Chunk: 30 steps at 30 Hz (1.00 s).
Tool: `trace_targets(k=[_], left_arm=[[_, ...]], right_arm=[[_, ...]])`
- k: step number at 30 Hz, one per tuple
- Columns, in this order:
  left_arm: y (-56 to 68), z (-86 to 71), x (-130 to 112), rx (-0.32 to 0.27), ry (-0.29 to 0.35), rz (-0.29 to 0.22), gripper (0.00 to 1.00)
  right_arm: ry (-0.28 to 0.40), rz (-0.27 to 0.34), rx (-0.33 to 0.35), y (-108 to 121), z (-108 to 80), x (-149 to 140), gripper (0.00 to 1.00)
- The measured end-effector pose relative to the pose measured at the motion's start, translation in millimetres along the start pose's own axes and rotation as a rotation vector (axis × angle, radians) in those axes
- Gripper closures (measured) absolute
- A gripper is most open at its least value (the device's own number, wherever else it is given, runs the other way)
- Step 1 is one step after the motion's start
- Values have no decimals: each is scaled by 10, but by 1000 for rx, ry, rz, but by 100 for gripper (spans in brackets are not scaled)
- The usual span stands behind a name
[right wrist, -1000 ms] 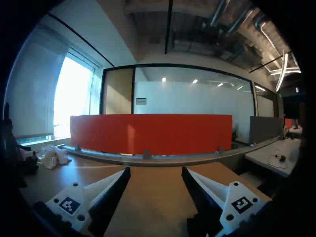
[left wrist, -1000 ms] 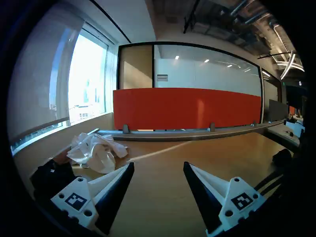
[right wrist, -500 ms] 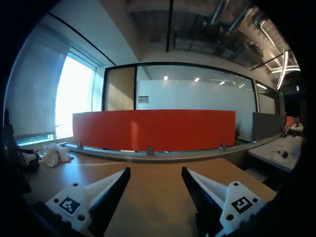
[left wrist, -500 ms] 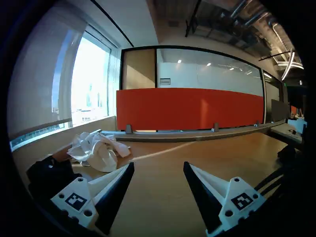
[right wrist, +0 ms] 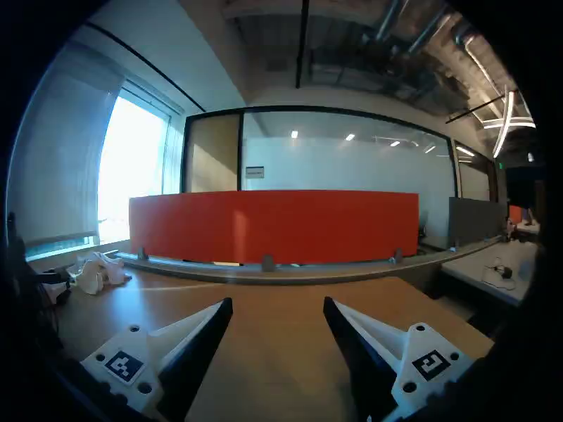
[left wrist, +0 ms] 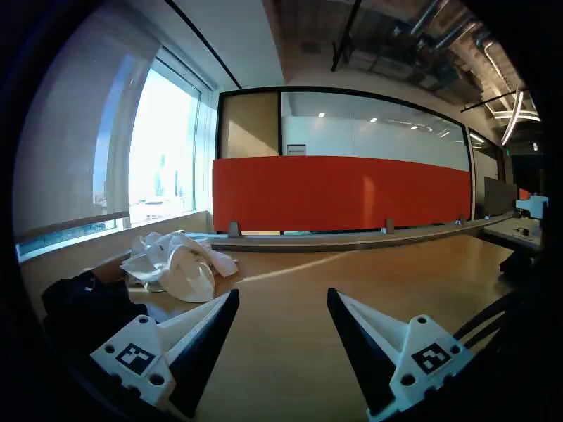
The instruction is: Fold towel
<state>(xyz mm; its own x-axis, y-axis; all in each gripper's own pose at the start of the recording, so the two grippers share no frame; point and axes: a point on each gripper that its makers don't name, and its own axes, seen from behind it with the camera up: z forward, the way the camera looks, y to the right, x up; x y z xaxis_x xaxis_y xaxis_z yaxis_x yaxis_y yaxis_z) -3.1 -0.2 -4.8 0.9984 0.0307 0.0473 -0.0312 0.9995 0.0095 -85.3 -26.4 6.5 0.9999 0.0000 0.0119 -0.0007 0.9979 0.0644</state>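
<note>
Left gripper view: left gripper (left wrist: 281, 292) fingers apart, empty, above table (left wrist: 394, 267). Crumpled white towel (left wrist: 176, 264) lies on the table, far left of it. Right gripper (right wrist: 277, 301) also apart, well clear of the towel.

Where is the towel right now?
In the left gripper view the towel lies crumpled on the wooden table, ahead-left of the open left gripper, beside a black object by the window.

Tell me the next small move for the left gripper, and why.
Probably swing the left gripper to its left and forward, toward the crumpled white cloth, likely the towel. Its jaws stand open and empty over the wooden table, and the cloth lies ahead on the left, untouched and not yet folded.
</note>
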Motion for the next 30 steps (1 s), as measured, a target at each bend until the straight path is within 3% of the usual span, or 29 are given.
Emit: trace_targets(k=[6,30], left_arm=[[4,31,-44,-7,18,-23,8],[94,71,-139,-35,47,5,8]], right_arm=[[4,-20,4,-64,-23,8,0],[12,-24,0,-13,-87,-56,0]])
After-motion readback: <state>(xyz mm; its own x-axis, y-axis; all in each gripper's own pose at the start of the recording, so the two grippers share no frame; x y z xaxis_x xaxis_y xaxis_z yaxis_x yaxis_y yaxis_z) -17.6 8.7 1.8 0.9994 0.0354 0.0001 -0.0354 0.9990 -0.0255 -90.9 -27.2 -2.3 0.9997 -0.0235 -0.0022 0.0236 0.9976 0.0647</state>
